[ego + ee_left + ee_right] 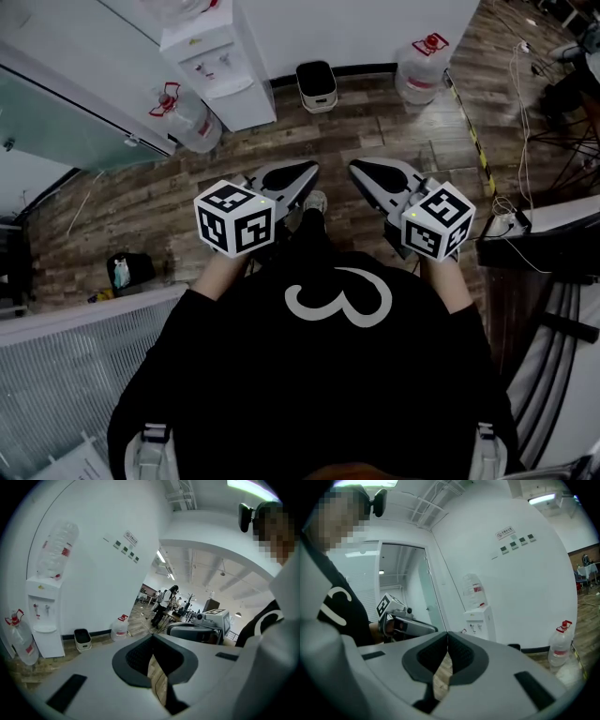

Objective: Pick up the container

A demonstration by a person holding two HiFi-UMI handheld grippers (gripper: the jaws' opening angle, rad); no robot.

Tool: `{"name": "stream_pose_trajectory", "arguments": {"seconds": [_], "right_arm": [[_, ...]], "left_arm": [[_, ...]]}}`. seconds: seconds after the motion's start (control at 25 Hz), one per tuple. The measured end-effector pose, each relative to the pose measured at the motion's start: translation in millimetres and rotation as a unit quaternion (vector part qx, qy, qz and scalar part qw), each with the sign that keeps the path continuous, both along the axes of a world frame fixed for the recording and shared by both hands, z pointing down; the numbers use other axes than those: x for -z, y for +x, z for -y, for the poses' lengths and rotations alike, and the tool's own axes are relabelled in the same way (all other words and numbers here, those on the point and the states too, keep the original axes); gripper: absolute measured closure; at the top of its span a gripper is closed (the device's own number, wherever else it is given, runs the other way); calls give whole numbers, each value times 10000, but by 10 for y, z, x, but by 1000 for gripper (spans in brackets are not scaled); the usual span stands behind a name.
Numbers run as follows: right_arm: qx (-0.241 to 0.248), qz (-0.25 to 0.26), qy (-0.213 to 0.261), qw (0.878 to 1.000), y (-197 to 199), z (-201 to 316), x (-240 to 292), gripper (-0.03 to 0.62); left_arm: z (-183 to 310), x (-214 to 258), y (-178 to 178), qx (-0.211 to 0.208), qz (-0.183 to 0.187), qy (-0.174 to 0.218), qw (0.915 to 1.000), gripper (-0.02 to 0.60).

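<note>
I stand on a wooden floor and hold both grippers in front of my body, above the floor. My left gripper point(302, 172) point(152, 637) is shut with nothing between its jaws. My right gripper point(360, 170) point(447, 634) is likewise shut and empty. A small white bin with a black lid point(316, 84) point(82, 639) stands on the floor against the white wall, well ahead of both grippers. Nothing is held. Each gripper shows in the other's view: the right gripper point(206, 620) and the left gripper point(401, 620).
A white water dispenser point(220, 61) point(44, 620) point(480, 618) stands left of the bin. Water jugs sit beside it point(192, 117) and at the right point(420, 67) point(560, 644). Cables and equipment point(525, 225) crowd the right side. People stand far off point(165, 604).
</note>
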State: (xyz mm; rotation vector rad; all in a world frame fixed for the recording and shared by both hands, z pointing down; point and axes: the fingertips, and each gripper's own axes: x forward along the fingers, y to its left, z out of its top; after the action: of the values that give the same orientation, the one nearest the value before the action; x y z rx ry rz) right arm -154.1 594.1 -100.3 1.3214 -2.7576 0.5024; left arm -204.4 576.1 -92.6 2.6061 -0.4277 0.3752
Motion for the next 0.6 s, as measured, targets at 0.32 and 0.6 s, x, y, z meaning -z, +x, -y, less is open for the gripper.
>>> {"name": "stream_pose_trajectory", "arguments": {"seconds": [0.32, 0.6], "right_arm": [[-100, -21, -241, 9997, 129, 539, -215, 568], [-123, 76, -601, 9981, 235, 1339, -474, 568]], "left_arm": [[554, -203, 143, -115, -2, -210, 9997, 566], [1357, -463, 251, -117, 118, -558, 9983, 566]]}}
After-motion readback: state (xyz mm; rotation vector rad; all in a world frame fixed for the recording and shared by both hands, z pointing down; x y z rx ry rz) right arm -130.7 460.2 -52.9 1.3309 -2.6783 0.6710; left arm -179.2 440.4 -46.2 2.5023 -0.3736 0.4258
